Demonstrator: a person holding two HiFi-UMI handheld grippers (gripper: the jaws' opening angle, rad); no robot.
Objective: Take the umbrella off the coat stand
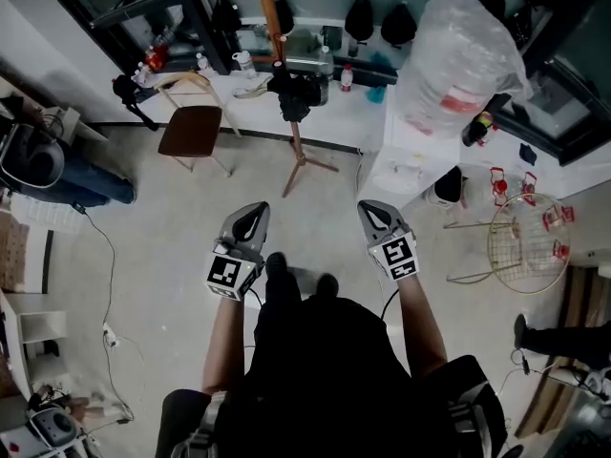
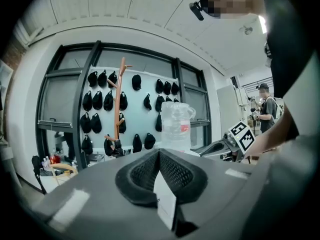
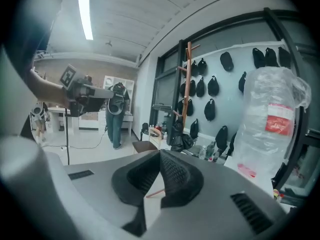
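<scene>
A wooden coat stand [image 1: 275, 36] rises on a tripod base ahead of me, before a white ledge. A folded black umbrella [image 1: 295, 93] hangs low on its pole. Both grippers are held side by side well short of the stand. My left gripper [image 1: 255, 209] is shut with nothing in it, and my right gripper [image 1: 371, 209] is shut and empty too. In the left gripper view the jaws [image 2: 159, 152] meet, with the coat stand [image 2: 118, 99] and umbrella [image 2: 114, 146] far off at the left. The right gripper view shows closed jaws [image 3: 160, 153], and beyond them the stand [image 3: 186, 84] and umbrella [image 3: 179, 136].
A brown-seated chair [image 1: 191, 128] stands left of the stand. A large clear plastic bag [image 1: 456, 60] sits on a white counter to the right. A wire basket [image 1: 525, 242] lies on the floor at the right. A person [image 1: 67, 175] stands at the left, and cables cross the floor.
</scene>
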